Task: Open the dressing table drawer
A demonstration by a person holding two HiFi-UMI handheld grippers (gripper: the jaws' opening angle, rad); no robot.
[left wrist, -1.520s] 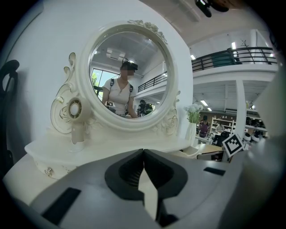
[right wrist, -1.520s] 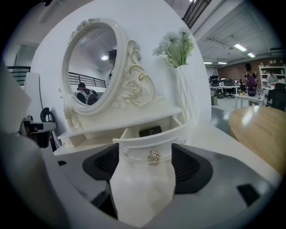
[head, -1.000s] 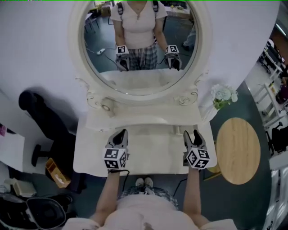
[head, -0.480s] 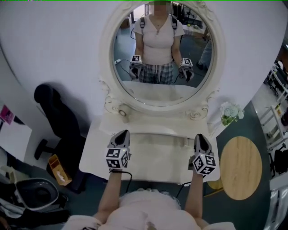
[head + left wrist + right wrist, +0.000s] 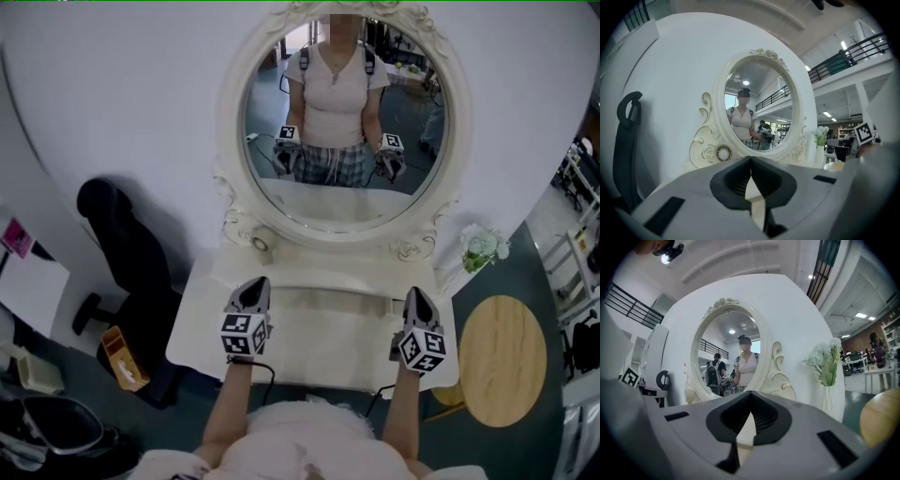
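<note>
The left gripper (image 5: 255,281) has its jaws pressed together on nothing, and the right gripper (image 5: 415,292) has just brought its jaws together, with nothing between them. Both hover apart, pointing forward, directly over the white top of the dressing table (image 5: 319,349), one near each side edge. The drawer cannot be made out: the table's front face, under and behind the grippers, is hidden from above. Just ahead of the jaws a low raised shelf (image 5: 328,272) crosses the top. Beyond it stands the round, scroll-framed mirror (image 5: 343,202) against a white wall (image 5: 112,94). Outward from the right gripper are white flowers (image 5: 483,248) and a round wooden side table (image 5: 502,361). Outward from the left gripper, a black chair (image 5: 117,244) stands on the dark floor (image 5: 94,394).
</note>
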